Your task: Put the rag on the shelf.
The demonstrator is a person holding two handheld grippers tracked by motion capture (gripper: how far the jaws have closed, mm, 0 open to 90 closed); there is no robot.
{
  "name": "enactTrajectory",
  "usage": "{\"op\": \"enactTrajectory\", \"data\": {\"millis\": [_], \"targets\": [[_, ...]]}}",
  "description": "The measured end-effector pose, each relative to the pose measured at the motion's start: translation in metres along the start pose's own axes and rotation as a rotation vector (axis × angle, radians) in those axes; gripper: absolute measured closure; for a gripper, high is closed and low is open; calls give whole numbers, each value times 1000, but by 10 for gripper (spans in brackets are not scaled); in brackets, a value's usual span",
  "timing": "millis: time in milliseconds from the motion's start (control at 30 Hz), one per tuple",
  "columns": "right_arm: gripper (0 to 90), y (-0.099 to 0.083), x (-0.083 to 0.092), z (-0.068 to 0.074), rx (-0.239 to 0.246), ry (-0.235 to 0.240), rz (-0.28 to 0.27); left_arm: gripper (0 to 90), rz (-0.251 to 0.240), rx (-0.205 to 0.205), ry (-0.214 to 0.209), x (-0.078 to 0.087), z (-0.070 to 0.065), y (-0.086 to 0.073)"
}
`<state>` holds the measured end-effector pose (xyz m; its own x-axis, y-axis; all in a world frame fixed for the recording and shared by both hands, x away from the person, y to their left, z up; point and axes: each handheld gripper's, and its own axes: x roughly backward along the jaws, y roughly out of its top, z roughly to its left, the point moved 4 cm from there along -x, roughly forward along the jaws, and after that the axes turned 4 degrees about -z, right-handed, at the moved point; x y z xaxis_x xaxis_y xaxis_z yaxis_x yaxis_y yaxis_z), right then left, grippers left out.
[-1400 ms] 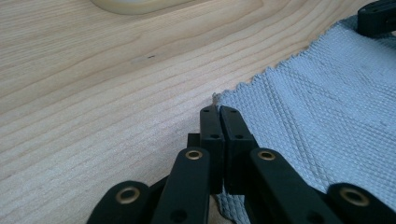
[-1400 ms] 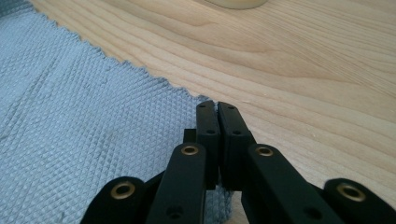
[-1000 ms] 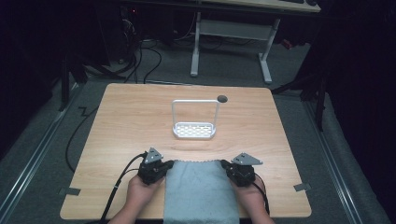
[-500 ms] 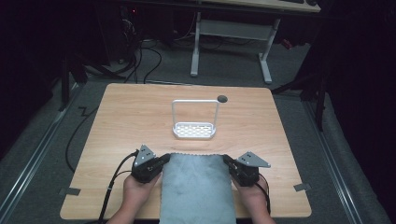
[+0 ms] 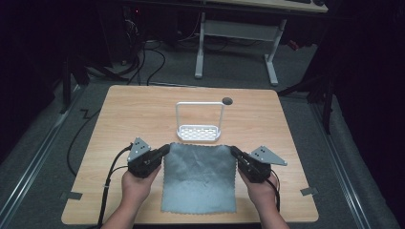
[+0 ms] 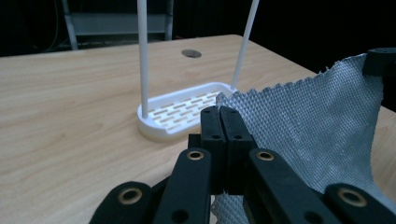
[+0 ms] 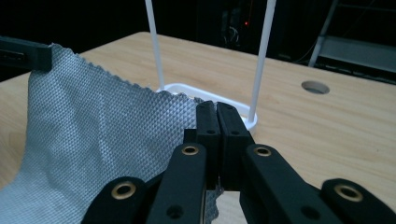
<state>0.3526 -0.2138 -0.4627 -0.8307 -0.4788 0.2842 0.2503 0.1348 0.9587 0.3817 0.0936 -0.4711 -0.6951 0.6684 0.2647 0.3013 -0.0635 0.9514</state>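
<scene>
Left claw (image 5: pixel 165 149), right claw (image 5: pixel 234 150), clamped on cloth (image 5: pixel 199 176) corners

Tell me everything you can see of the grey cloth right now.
The grey woven cloth is roughly square, with a diamond-textured weave and zigzag-cut edges. Its two far corners are pinched, one in the shut left gripper and one in the shut right gripper, and lifted off the light wooden table. The far edge hangs between them, just in front of the white slotted rack; whether it touches the rack is unclear. The near part lies flat, reaching the table's near edge.
</scene>
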Motion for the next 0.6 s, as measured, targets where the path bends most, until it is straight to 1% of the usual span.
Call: {"op": "enactTrajectory", "data": {"millis": [33, 100, 133, 167, 200, 233, 333, 500, 533, 567, 600], "targets": [[893, 0, 0, 0, 0, 0, 0, 898, 0, 0, 0, 0, 0, 0], [893, 5, 0, -1, -2, -3, -9, 898, -16, -4, 0, 1, 0, 5], [893, 11, -1, -2, -2, -5, -27, 898, -25, -6, 0, 2, 0, 9], [893, 11, -1, -2, -2, -5, -27, 898, -32, -9, 1, 2, 0, 11], [893, 17, -1, -2, 1, -9, -36, 898, -53, -20, 5, 3, 0, 17], [893, 17, -1, -2, 1, -9, -36, 899, -53, -20, 5, 3, 0, 17], [893, 28, -2, -4, 5, -10, -58, 898, -83, -18, 6, 5, 3, 28], [893, 42, -4, -6, 3, -7, -77, 898, -112, -35, 8, 6, 6, 42], [893, 44, -4, -6, 7, -11, -79, 898, -124, -37, 10, 6, 6, 45], [893, 49, -5, -7, 1, -13, -89, 898, -132, -45, 15, 7, 7, 47], [893, 49, -5, -7, 1, -13, -89, 898, -140, -47, 20, 7, 8, 50]]}}
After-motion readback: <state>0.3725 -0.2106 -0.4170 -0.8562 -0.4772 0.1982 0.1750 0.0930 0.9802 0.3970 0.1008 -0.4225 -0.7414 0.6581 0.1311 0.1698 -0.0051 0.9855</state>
